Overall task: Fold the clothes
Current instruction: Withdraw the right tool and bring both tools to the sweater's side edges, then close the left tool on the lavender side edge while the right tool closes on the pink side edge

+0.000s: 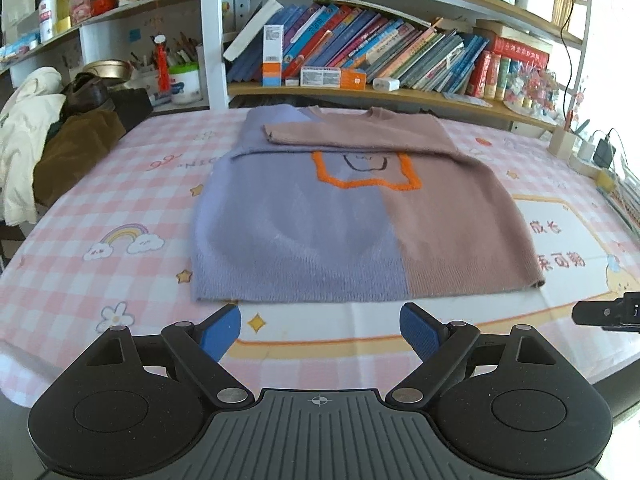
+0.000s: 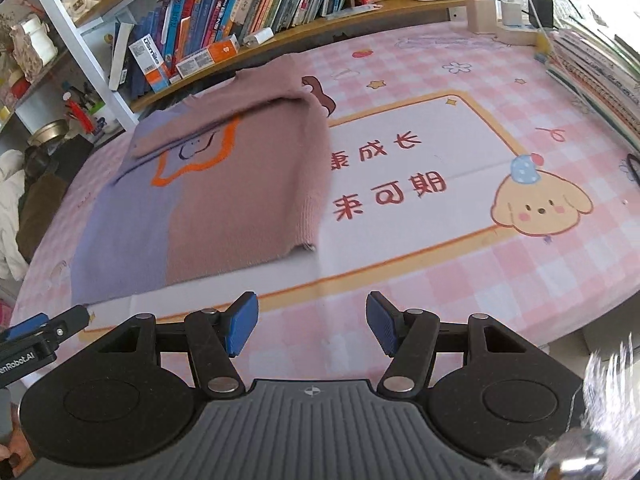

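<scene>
A knitted sweater (image 1: 320, 220), half lilac and half dusty pink with an orange star outline, lies flat on the pink checked tablecloth (image 1: 100, 200). Both sleeves are folded across its chest near the collar. Its hem faces me. My left gripper (image 1: 320, 330) hovers open just in front of the hem's middle, nothing between its blue pads. In the right wrist view the sweater (image 2: 208, 200) lies to the left, and my right gripper (image 2: 312, 328) is open over bare cloth, in front of and to the right of the pink hem corner. The left gripper's tip (image 2: 48, 328) shows at the left edge.
A bookshelf (image 1: 360, 92) full of books runs along the table's far edge. A pile of clothes (image 1: 48, 148) sits at the far left. Chargers and a small box (image 1: 580, 148) stand at the far right, with stacked books (image 2: 592, 68) along the right edge.
</scene>
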Demonstrator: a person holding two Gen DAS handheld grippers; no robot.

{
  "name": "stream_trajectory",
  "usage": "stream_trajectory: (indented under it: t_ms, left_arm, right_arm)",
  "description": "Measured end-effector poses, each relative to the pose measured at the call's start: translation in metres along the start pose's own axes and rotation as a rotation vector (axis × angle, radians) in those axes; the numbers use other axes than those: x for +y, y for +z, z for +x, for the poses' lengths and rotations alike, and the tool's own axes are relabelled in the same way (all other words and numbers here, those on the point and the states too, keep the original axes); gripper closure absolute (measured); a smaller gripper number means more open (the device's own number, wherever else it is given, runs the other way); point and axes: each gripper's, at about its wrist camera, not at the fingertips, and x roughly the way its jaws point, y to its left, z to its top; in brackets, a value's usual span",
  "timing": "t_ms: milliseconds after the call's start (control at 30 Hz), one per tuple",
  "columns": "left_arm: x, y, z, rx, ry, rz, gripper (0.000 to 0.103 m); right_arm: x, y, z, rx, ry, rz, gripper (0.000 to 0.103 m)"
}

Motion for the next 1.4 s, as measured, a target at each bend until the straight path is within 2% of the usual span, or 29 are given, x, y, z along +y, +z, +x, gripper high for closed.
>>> stream_trajectory:
  t_ms: [133, 267, 467, 667, 800, 900, 1033, 1100, 1233, 1300, 1400]
  left_arm:
    - [0.002, -0.004, -0.002, 0.02, 0.009, 0.001, 0.014]
    - [0.008, -0.006, -0.006, 0.022, -0.012, 0.001, 0.014]
    - [0.019, 0.009, 0.002, -0.013, -0.001, 0.0, 0.014]
    - [0.033, 0.017, 0.018, -0.014, -0.011, -0.04, 0.014]
    - [0.049, 0.023, 0.029, -0.019, 0.043, -0.079, 0.015]
    - [0.062, 0.028, 0.037, -0.027, 0.038, -0.119, 0.016]
    - [0.076, 0.036, 0.054, 0.008, 0.059, -0.156, 0.017]
    - [0.081, 0.038, 0.064, 0.036, 0.059, -0.163, 0.026]
    - [0.091, 0.041, 0.084, 0.095, 0.067, -0.174, 0.053]
    - [0.096, 0.042, 0.09, 0.107, 0.075, -0.185, 0.055]
    - [0.103, 0.045, 0.096, 0.11, 0.084, -0.192, 0.065]
  right_arm:
    - [0.006, -0.006, -0.002, -0.019, -0.041, -0.06, 0.043]
    - [0.015, -0.009, -0.001, -0.049, -0.084, -0.133, 0.037]
    - [0.026, -0.001, 0.008, -0.052, -0.096, -0.162, 0.029]
    - [0.031, 0.01, 0.02, -0.045, -0.107, -0.153, 0.027]
    - [0.031, 0.019, 0.032, -0.038, -0.107, -0.128, 0.027]
    - [0.031, 0.026, 0.04, -0.033, -0.108, -0.109, 0.027]
    - [0.031, 0.035, 0.051, -0.027, -0.109, -0.083, 0.027]
    - [0.03, 0.039, 0.056, -0.024, -0.109, -0.071, 0.029]
    - [0.03, 0.047, 0.068, -0.012, -0.116, -0.052, 0.033]
    - [0.029, 0.05, 0.073, -0.003, -0.123, -0.045, 0.043]
    - [0.028, 0.056, 0.082, 0.009, -0.133, -0.036, 0.055]
